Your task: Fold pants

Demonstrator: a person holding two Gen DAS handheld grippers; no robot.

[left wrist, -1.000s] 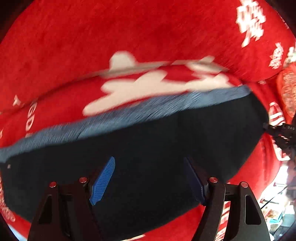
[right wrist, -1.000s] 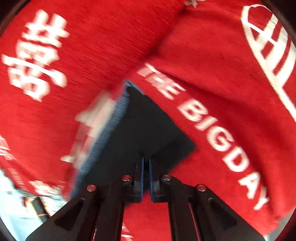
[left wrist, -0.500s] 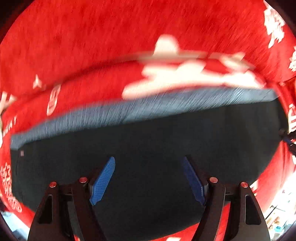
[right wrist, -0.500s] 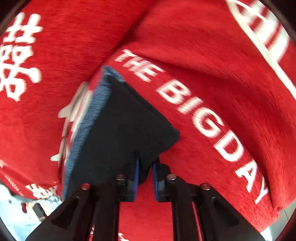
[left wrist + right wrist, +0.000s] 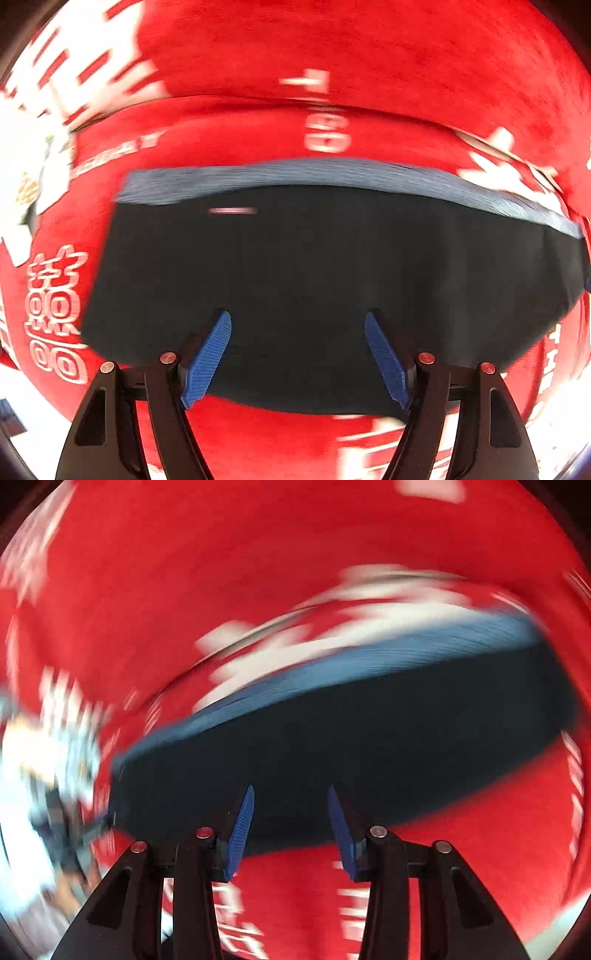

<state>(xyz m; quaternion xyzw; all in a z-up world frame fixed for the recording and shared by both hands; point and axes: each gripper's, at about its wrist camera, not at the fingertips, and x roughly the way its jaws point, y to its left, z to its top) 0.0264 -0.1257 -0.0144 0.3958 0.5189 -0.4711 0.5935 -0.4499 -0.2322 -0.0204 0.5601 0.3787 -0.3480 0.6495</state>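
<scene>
The dark navy pants (image 5: pixel 314 280) lie folded flat on a red cloth, with a lighter blue-grey band (image 5: pixel 332 173) along the far edge. My left gripper (image 5: pixel 297 321) is open and empty, its blue pads above the near part of the pants. In the right wrist view the pants (image 5: pixel 351 746) show as a dark slab with the same blue-grey edge (image 5: pixel 332 664), blurred by motion. My right gripper (image 5: pixel 290 794) is open and empty over the near edge of the pants.
The red cloth (image 5: pixel 332 44) with white lettering and characters covers the whole surface under the pants and shows on all sides (image 5: pixel 184 572). Bright blurred clutter (image 5: pixel 44 775) lies past the cloth's left edge in the right wrist view.
My right gripper was shut on a corner of the pants; it has let go, opened and swung to face the pants' long side. The left view has shifted right along the pants.
</scene>
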